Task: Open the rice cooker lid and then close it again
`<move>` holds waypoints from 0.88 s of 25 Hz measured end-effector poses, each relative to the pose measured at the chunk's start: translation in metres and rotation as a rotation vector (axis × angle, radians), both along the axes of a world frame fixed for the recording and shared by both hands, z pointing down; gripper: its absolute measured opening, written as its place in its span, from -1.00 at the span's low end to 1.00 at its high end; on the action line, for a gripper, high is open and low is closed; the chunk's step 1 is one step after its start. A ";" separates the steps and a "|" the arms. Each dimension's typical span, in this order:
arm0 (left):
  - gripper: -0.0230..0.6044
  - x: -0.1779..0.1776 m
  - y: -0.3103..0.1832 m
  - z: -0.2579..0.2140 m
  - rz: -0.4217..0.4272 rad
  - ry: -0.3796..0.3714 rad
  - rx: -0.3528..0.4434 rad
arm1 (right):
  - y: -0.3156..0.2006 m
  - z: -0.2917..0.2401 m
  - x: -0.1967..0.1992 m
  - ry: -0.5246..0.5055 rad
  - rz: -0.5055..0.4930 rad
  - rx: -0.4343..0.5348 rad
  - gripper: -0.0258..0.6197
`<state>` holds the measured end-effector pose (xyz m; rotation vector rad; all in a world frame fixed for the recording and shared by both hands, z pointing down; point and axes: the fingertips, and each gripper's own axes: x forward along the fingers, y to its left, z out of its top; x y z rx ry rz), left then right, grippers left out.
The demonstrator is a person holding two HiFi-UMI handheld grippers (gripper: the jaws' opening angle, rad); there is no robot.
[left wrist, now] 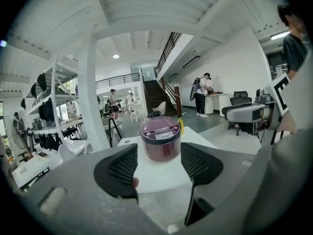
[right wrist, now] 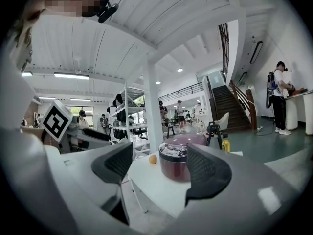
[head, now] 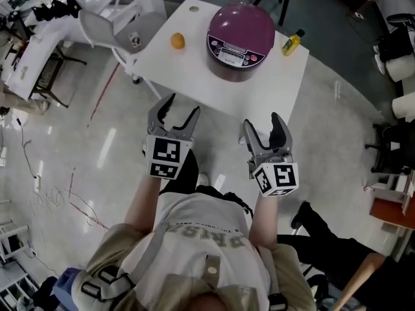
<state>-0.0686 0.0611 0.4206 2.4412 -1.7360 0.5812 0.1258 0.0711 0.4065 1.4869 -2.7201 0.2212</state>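
Note:
A round purple rice cooker [head: 240,39] with its lid down stands on the white table [head: 194,83]. Its control panel faces me. The left gripper [head: 177,113] hangs open in front of the table's near edge, nothing between its jaws. Beside it, the right gripper [head: 268,131] is open and empty too, short of the table. Through the left gripper [left wrist: 157,168] I see the cooker [left wrist: 160,139] straight ahead, well beyond the jaws. The right gripper [right wrist: 157,169] frames the cooker [right wrist: 179,155] from the right side, also at a distance.
An orange [head: 177,41] lies on the table left of the cooker, and a small yellow bottle [head: 292,42] stands to its right. A grey chair [head: 113,34] sits by the table's left corner. Shelves and desks line the left; people stand in the far background.

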 end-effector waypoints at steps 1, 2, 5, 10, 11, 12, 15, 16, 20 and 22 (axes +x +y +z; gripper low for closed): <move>-0.01 -0.001 -0.005 0.003 0.005 0.000 -0.004 | -0.004 0.002 -0.002 0.002 0.000 -0.004 0.07; -0.01 -0.002 -0.009 0.005 0.010 0.000 -0.009 | -0.007 0.004 -0.004 0.005 0.000 -0.007 0.07; -0.01 -0.004 -0.027 0.009 0.037 0.002 -0.022 | -0.020 0.007 -0.010 0.030 -0.009 -0.012 0.09; -0.01 -0.006 -0.059 0.011 0.077 0.000 -0.028 | -0.046 0.009 -0.019 0.058 -0.004 -0.010 0.13; -0.01 -0.006 -0.066 0.012 0.085 0.000 -0.030 | -0.052 0.009 -0.020 0.059 0.001 -0.010 0.13; -0.01 -0.007 -0.073 0.014 0.094 0.000 -0.032 | -0.059 0.009 -0.022 0.061 0.004 -0.010 0.13; -0.01 -0.007 -0.097 0.018 0.123 -0.001 -0.042 | -0.078 0.012 -0.027 0.072 0.005 -0.017 0.13; -0.01 -0.007 -0.105 0.019 0.134 -0.004 -0.045 | -0.084 0.013 -0.029 0.076 0.005 -0.021 0.13; -0.01 -0.005 -0.134 0.021 0.188 -0.014 -0.049 | -0.109 0.014 -0.035 0.083 0.010 -0.039 0.13; -0.01 -0.006 -0.149 0.023 0.211 -0.020 -0.063 | -0.123 0.014 -0.040 0.082 0.010 -0.050 0.16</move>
